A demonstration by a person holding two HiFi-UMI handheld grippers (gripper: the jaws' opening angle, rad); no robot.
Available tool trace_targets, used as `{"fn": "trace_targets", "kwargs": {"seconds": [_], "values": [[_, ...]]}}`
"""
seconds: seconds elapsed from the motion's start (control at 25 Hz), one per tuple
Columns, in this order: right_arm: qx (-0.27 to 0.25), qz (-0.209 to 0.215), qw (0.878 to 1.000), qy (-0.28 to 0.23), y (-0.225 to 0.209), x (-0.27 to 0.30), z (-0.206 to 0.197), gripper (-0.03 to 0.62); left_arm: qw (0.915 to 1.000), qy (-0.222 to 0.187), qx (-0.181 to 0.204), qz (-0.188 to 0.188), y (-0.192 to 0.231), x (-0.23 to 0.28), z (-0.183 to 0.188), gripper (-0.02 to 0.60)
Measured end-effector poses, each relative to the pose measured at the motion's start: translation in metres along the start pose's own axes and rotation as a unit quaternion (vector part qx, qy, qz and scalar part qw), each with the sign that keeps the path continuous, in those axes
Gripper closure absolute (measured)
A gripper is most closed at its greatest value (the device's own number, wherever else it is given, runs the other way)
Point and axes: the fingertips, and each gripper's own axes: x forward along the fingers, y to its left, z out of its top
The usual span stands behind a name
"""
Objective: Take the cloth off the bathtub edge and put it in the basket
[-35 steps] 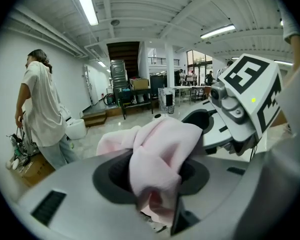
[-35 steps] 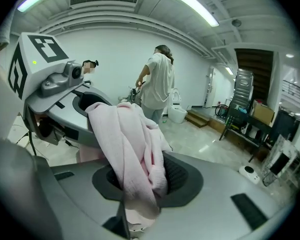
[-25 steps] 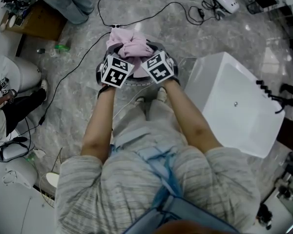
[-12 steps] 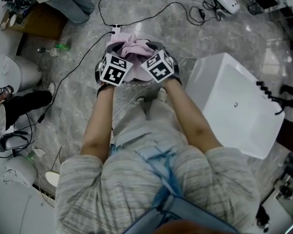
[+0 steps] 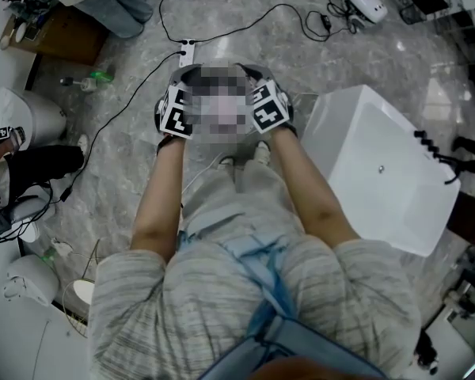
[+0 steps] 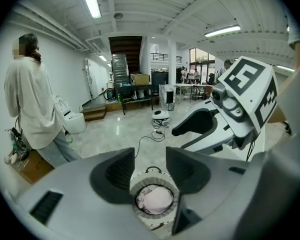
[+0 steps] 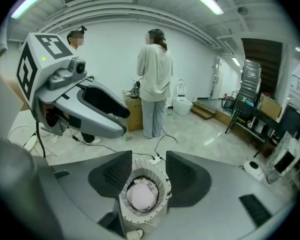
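Fingers of left gripper and right gripper stand apart, empty; the right's have just been opening. Both arms reach forward above the basket. Gripper views show pink cloth inside; only the head view shows the bathtub.

Brightness: all three views are evenly lit by white indoor light.
Source: ceiling tubes overhead, plus far windows (blown out to white) in the left gripper view.
Glare: pale sheen on the marble floor towards its upper right corner; the bathtub reads near-featureless white.
Shadows: soft and faint.
Distortion: both gripper views are fisheye circles with black corners; straight lines bow near the rim.
Focus: head view sharp, its bottom edge dark and smeared.
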Motion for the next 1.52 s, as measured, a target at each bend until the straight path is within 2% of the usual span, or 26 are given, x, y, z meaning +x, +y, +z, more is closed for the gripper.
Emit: {"fn": "trace_targets", "kwargs": {"seconds": [0.2,0.28,0.4,0.56,0.76,1.0,1.08,1.12,1.2,1.32,1.44,1.48,1.52], "values": [[0.025,0.003,1.0,-0.014,0.001,-0.006,0.003,0.408,1.0,-0.003,-0.002,0.0,0.0,-0.006,0.001,0.4],[0.039,0.004,0.999,-0.033,-0.001,-0.012,0.009,0.408,0.9998,-0.017,-0.008,0.003,0.002,-0.011,0.007,0.4],[0.051,0.005,0.996,-0.076,-0.005,-0.022,0.024,0.408,0.9977,-0.062,-0.026,0.002,0.005,-0.024,0.023,0.4],[0.07,0.016,0.988,-0.137,-0.003,-0.05,0.052,0.408,0.9908,-0.124,-0.052,-0.018,0.003,-0.047,0.051,0.4],[0.071,0.027,0.976,-0.204,0.007,-0.082,0.084,0.408,0.9834,-0.171,-0.046,-0.038,-0.004,-0.071,0.075,0.402],[0.076,0.026,0.959,-0.27,0.01,-0.117,0.101,0.41,0.972,-0.23,-0.026,-0.039,-0.01,-0.103,0.099,0.403],[0.07,0.016,0.954,-0.292,0.009,-0.133,0.109,0.411,0.9674,-0.25,-0.018,-0.033,-0.01,-0.116,0.108,0.434],[0.065,0.01,0.95,-0.304,0.009,-0.143,0.114,0.42,0.9646,-0.262,-0.015,-0.03,-0.01,-0.123,0.114,0.458],[0.051,-0.006,0.943,-0.328,0.007,-0.163,0.125,0.509,0.9584,-0.284,-0.008,-0.024,-0.011,-0.139,0.125,0.493],[0.024,-0.023,0.933,-0.359,0.006,-0.188,0.142,0.575,0.9497,-0.313,0.004,-0.014,-0.01,-0.159,0.141,0.541],[0.007,-0.031,0.928,-0.372,0.009,-0.206,0.152,0.589,0.9436,-0.331,0.011,-0.012,-0.013,-0.171,0.151,0.547],[0.003,-0.032,0.927,-0.375,0.01,-0.21,0.154,0.588,0.9422,-0.335,0.012,-0.012,-0.014,-0.174,0.153,0.576],[0.001,-0.031,0.926,-0.377,0.012,-0.213,0.156,0.588,0.9411,-0.338,0.013,-0.012,-0.015,-0.177,0.155,0.577]]}}
